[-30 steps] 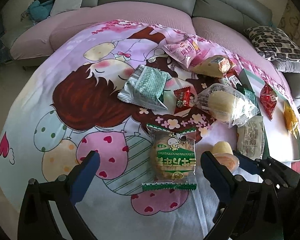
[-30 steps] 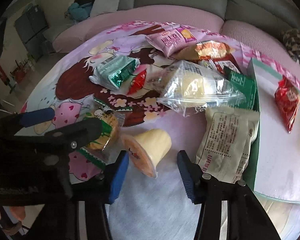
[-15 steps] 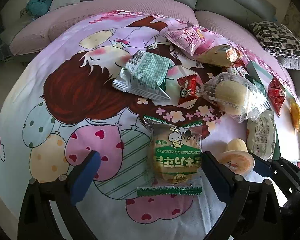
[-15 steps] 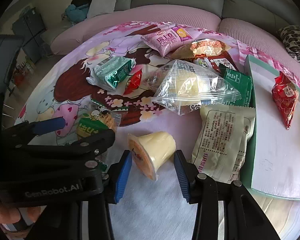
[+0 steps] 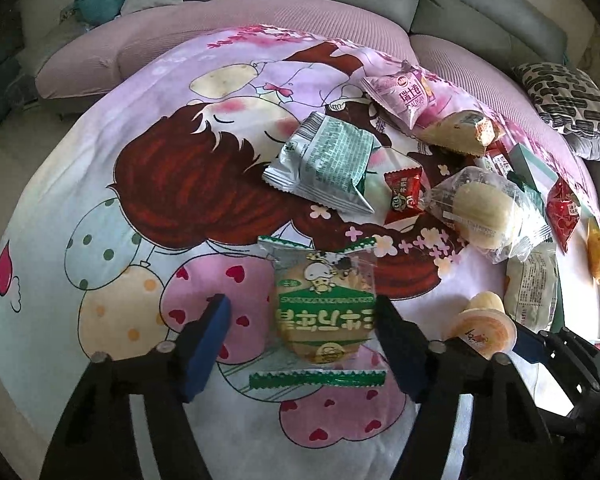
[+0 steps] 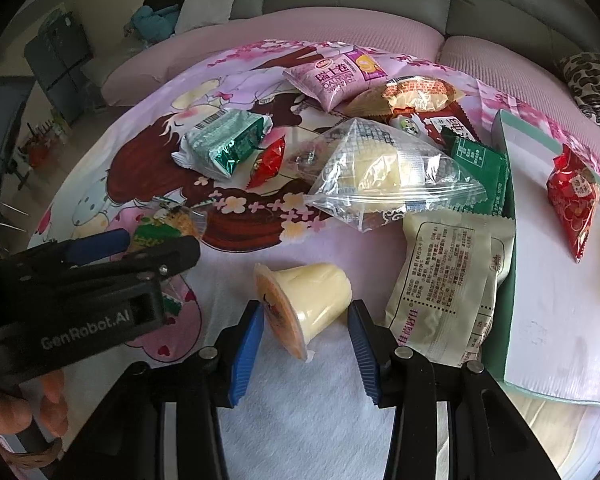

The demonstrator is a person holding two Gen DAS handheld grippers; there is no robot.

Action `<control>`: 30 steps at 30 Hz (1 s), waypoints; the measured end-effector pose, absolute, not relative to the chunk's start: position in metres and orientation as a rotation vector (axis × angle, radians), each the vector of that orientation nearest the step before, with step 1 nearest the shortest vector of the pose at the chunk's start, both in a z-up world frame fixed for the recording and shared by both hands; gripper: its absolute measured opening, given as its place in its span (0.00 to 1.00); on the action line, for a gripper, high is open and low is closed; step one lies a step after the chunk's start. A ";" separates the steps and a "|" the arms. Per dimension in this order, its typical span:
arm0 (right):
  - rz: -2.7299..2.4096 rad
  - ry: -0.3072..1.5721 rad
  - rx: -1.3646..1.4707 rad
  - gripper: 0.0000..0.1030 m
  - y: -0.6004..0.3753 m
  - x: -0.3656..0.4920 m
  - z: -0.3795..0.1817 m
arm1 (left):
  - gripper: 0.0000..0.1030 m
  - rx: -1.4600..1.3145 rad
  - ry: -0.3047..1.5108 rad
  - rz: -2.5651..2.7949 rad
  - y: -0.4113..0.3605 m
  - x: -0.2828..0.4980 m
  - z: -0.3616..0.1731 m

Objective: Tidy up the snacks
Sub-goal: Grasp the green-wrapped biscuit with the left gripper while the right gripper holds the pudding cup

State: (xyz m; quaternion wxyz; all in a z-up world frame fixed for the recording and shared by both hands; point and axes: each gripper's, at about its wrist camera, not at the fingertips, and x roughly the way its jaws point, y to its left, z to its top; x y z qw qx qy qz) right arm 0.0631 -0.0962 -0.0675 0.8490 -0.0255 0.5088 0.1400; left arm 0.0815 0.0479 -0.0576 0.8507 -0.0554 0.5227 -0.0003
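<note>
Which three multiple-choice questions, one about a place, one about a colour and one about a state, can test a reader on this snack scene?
1. What lies between the fingers of the left gripper?
A. the green-edged cracker pack
B. a banana
C. a red candy

2. What colour are the pads of the right gripper?
A. yellow
B. blue
C. white

3. How does the pudding cup lie?
A. upright
B. upside down
C. on its side

Answers: 1 A, the pack sits between the closing fingers. 2 B, both pads are blue. 3 C, its lid faces sideways.
</note>
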 end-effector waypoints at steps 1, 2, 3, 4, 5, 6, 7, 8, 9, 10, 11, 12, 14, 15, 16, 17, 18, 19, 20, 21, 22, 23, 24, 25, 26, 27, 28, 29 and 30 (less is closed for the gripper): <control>0.297 1.072 -0.053 0.48 -0.095 0.064 -0.068 | 0.67 -0.117 1.101 0.000 0.048 0.081 -0.057; 0.302 1.072 -0.051 0.48 -0.095 0.064 -0.068 | 0.66 -0.119 1.101 0.000 0.048 0.081 -0.057; 0.302 1.072 -0.054 0.48 -0.094 0.065 -0.069 | 0.66 -0.120 1.101 0.000 0.049 0.083 -0.058; 0.305 1.071 -0.057 0.48 -0.093 0.065 -0.069 | 0.66 -0.122 1.101 0.000 0.049 0.084 -0.057; 0.308 1.070 -0.057 0.48 -0.093 0.066 -0.069 | 0.65 -0.124 1.102 0.000 0.049 0.084 -0.057; 0.311 1.070 -0.053 0.48 -0.093 0.067 -0.070 | 0.65 -0.124 1.102 0.000 0.050 0.084 -0.057; 0.315 1.072 -0.046 0.48 -0.093 0.068 -0.070 | 0.64 -0.125 1.103 0.001 0.051 0.083 -0.057; 0.319 1.073 -0.039 0.48 -0.094 0.068 -0.070 | 0.62 -0.124 1.103 0.001 0.051 0.083 -0.058; 0.324 1.073 -0.033 0.48 -0.096 0.069 -0.069 | 0.60 -0.123 1.103 0.000 0.051 0.083 -0.057; 0.329 1.074 -0.023 0.48 -0.097 0.070 -0.069 | 0.58 -0.123 1.103 -0.001 0.050 0.083 -0.057; 0.335 1.074 -0.019 0.48 -0.098 0.070 -0.069 | 0.55 -0.122 1.103 -0.003 0.050 0.083 -0.057; 0.338 1.076 -0.012 0.48 -0.099 0.071 -0.069 | 0.53 -0.122 1.103 -0.005 0.050 0.083 -0.057; 0.339 1.075 -0.010 0.48 -0.099 0.070 -0.069 | 0.52 -0.118 1.103 -0.006 0.050 0.082 -0.057; 0.338 1.073 -0.012 0.48 -0.099 0.070 -0.069 | 0.52 -0.115 1.103 -0.008 0.049 0.082 -0.057; 0.338 1.072 -0.014 0.48 -0.099 0.070 -0.069 | 0.52 -0.115 1.104 -0.010 0.049 0.082 -0.057; 0.337 1.071 -0.016 0.48 -0.099 0.069 -0.069 | 0.52 -0.114 1.104 -0.012 0.049 0.082 -0.056; 0.337 1.071 -0.016 0.48 -0.099 0.069 -0.069 | 0.52 -0.113 1.104 -0.014 0.049 0.082 -0.056; 0.338 1.071 -0.015 0.47 -0.099 0.070 -0.069 | 0.51 -0.112 1.103 -0.016 0.049 0.082 -0.056; 0.338 1.070 -0.014 0.47 -0.099 0.070 -0.068 | 0.51 -0.110 1.103 -0.019 0.049 0.082 -0.056; 0.339 1.069 -0.014 0.46 -0.099 0.069 -0.068 | 0.51 -0.109 1.103 -0.020 0.048 0.082 -0.056; 0.339 1.068 -0.016 0.46 -0.098 0.069 -0.068 | 0.51 -0.109 1.103 -0.021 0.049 0.082 -0.056; 0.339 1.066 -0.018 0.46 -0.099 0.068 -0.068 | 0.51 -0.109 1.102 -0.023 0.049 0.081 -0.056; 0.338 1.064 -0.021 0.46 -0.099 0.068 -0.067 | 0.51 -0.110 1.101 -0.024 0.049 0.081 -0.055; 0.338 1.063 -0.024 0.46 -0.098 0.068 -0.067 | 0.51 -0.114 1.101 -0.028 0.049 0.081 -0.055; 0.338 1.060 -0.026 0.46 -0.098 0.067 -0.067 | 0.51 -0.115 1.099 -0.030 0.049 0.080 -0.055; 0.338 1.058 -0.027 0.46 -0.098 0.067 -0.066 | 0.51 -0.116 1.097 -0.031 0.050 0.080 -0.054; 0.338 1.054 -0.029 0.46 -0.097 0.066 -0.065 | 0.51 -0.117 1.095 -0.033 0.050 0.080 -0.054; 0.340 1.049 -0.029 0.45 -0.099 0.065 -0.063 | 0.51 -0.117 1.092 -0.034 0.050 0.080 -0.053; 0.342 1.044 -0.029 0.45 -0.098 0.064 -0.062 | 0.51 -0.118 1.088 -0.034 0.051 0.079 -0.051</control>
